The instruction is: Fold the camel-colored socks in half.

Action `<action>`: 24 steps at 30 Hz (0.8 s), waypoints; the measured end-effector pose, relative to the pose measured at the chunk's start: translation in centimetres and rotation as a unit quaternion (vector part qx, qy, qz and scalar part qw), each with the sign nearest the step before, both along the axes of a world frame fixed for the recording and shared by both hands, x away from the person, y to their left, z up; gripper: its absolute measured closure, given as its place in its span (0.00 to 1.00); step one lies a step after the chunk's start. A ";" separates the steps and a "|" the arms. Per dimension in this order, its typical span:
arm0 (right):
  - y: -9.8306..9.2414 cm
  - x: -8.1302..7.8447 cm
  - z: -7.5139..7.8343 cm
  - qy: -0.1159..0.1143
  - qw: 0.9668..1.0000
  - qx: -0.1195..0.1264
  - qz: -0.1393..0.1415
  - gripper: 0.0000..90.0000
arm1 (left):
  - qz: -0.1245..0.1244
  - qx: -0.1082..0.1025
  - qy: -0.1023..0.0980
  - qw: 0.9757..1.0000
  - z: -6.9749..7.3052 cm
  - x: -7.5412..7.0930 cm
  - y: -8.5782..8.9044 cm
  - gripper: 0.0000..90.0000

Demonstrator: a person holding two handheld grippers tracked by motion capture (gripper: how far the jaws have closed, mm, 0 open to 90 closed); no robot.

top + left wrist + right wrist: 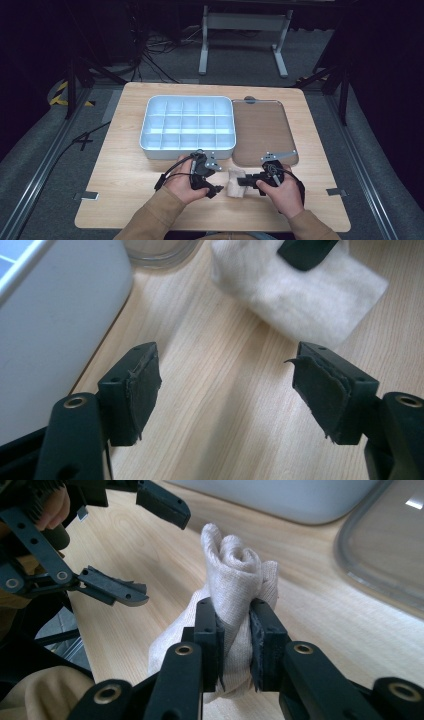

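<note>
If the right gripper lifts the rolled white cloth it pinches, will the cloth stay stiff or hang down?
The rolled cloth probably flops: the right gripper already dents it where it pinches. It looks light and unlikely to slip on its woven surface. The roll may loosen, since one loose end already sags onto the table.

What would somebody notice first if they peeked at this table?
Probably the rolled-up white cloth near the table's front edge, pinched between the right gripper's black jaws. The left gripper waits open beside it, and behind them sits a white tray with many little compartments next to its clear lid.
</note>
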State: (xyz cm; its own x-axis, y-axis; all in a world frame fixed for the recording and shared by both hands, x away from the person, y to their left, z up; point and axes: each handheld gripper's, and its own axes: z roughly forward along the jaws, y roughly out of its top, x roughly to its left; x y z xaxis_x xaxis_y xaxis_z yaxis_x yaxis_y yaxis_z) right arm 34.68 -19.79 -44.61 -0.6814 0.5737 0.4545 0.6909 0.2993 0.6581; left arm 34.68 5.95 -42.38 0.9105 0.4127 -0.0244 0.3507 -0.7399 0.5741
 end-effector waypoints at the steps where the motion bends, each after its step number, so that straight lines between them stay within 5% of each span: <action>1: -0.1 0.0 0.2 -0.002 1.000 0.001 -0.001 0.86 | 0.000 0.002 -0.001 1.000 0.1 0.0 0.1 0.31; 24: -2.2 0.3 4.0 -0.074 0.997 0.012 -0.020 0.86 | 0.020 0.011 -0.002 1.000 1.2 -0.2 1.5 0.31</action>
State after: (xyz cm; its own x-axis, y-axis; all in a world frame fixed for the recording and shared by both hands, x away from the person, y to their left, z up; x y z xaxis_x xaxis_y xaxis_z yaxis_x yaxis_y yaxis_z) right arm 35.03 -22.02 -40.63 -0.7186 0.5919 0.3651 0.5971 0.2560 0.7602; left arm 34.51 7.45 -41.21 0.8938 0.4483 -0.0120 0.3777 -0.7380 0.5592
